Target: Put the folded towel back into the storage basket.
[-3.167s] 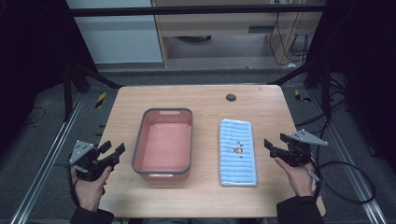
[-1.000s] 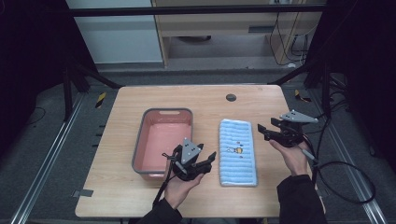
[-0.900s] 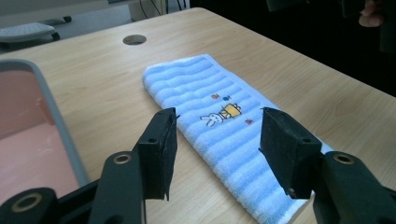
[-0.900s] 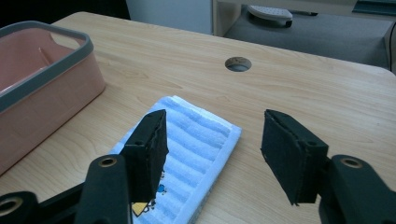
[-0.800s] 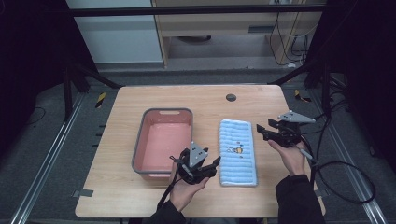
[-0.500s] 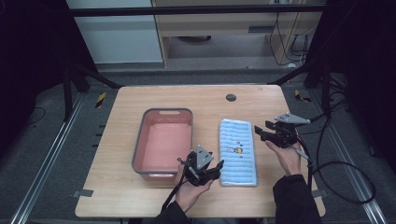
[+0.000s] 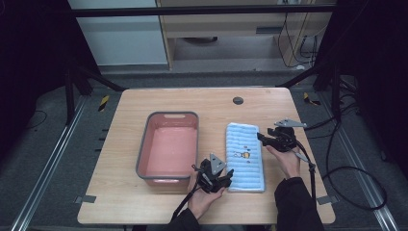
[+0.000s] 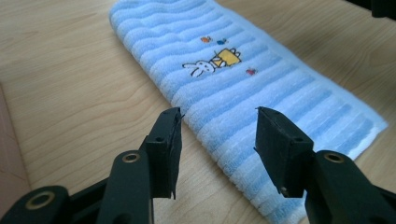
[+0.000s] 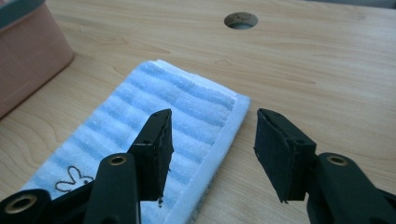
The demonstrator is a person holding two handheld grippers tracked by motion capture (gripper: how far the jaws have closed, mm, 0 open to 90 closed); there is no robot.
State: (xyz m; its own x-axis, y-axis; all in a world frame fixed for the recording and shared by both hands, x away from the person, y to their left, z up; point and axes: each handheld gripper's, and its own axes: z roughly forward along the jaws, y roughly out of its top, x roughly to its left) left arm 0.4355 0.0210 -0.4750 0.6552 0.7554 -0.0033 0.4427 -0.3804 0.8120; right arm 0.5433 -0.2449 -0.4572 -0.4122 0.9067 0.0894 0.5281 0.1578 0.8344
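A folded blue striped towel (image 7: 245, 156) with a small rabbit picture lies flat on the wooden table, right of a pink tub (image 7: 169, 147). My left gripper (image 7: 226, 177) is open at the towel's near left corner; in the left gripper view its jaws straddle the towel (image 8: 261, 88) edge just above the surface, gripper (image 8: 218, 135) empty. My right gripper (image 7: 262, 137) is open at the towel's right edge, near the far corner. In the right gripper view the towel (image 9: 154, 121) border lies between the open jaws of the gripper (image 9: 212, 140).
The pink tub (image 9: 23, 51) with its grey rim is empty and stands left of the towel. A round cable hole (image 7: 237, 100) sits near the table's far edge. Cables trail off the table's right side.
My left gripper has swept from the table's left edge, past the tub, to the towel's near left corner. My right gripper has moved in leftwards to the towel's right edge.
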